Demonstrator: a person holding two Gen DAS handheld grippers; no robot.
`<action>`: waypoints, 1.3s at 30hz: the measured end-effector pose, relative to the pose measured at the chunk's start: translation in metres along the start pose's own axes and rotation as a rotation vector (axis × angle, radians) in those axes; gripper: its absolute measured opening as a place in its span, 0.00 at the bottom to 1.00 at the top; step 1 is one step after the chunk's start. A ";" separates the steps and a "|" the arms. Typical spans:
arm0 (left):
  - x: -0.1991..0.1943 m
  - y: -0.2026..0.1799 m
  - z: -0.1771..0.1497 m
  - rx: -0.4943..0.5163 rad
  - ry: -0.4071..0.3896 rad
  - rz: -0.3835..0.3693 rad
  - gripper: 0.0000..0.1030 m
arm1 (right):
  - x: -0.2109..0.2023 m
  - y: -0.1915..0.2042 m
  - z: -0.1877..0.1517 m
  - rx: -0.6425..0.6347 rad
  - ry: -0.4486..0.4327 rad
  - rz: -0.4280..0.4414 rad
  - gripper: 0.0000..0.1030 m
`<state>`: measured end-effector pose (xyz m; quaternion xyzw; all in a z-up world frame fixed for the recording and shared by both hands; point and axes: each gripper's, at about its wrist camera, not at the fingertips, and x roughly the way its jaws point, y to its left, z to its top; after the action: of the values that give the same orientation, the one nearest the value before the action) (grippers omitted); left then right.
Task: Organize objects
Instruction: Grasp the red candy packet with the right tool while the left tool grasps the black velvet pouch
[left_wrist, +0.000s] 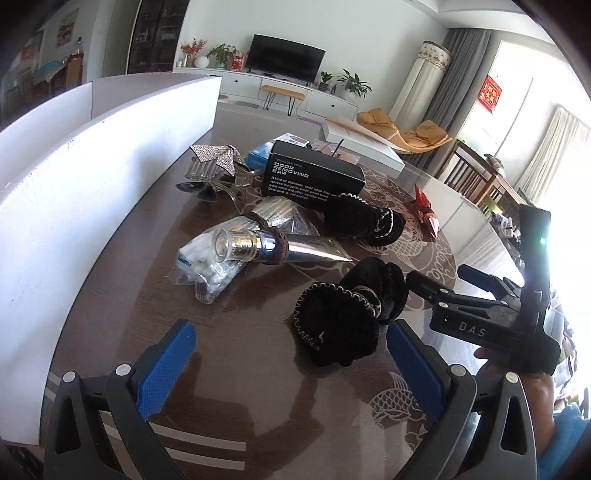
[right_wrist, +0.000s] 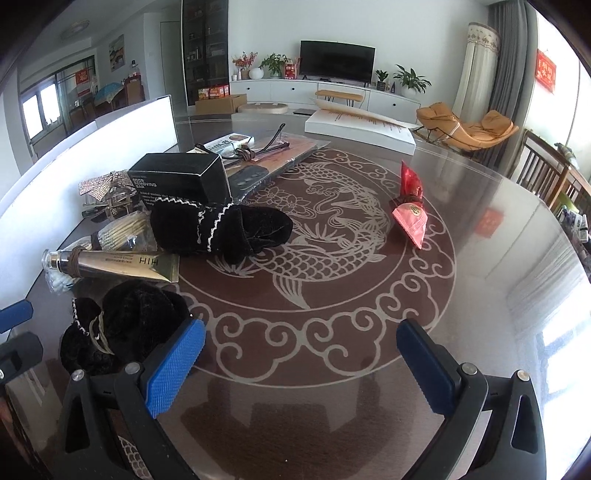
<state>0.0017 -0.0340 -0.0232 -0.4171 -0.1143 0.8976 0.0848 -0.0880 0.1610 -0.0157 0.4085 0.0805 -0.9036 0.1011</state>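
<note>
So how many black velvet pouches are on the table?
2. One pouch lies stretched out against the black box; the other pouch sits bunched nearest the grippers, beside the tube. Clutter could hide more.

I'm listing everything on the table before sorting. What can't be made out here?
- Bag of cotton items: left wrist view, partly covered by the metallic tube.
- Blue packet: mostly behind the black box.
- Box small print: too small.
- Flat packets: right wrist view, glare hides the contents.
</note>
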 end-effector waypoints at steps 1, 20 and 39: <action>0.002 -0.003 0.000 0.017 0.004 0.015 1.00 | 0.002 0.007 0.003 -0.038 -0.003 0.028 1.00; 0.024 -0.003 -0.007 0.030 0.093 0.098 1.00 | 0.053 -0.151 0.082 0.247 0.124 0.029 0.94; 0.021 -0.008 -0.003 0.058 0.103 0.019 1.00 | 0.004 -0.083 -0.011 0.028 0.227 0.152 0.22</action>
<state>-0.0091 -0.0207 -0.0387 -0.4610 -0.0795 0.8788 0.0940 -0.1031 0.2432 -0.0205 0.5143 0.0473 -0.8424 0.1539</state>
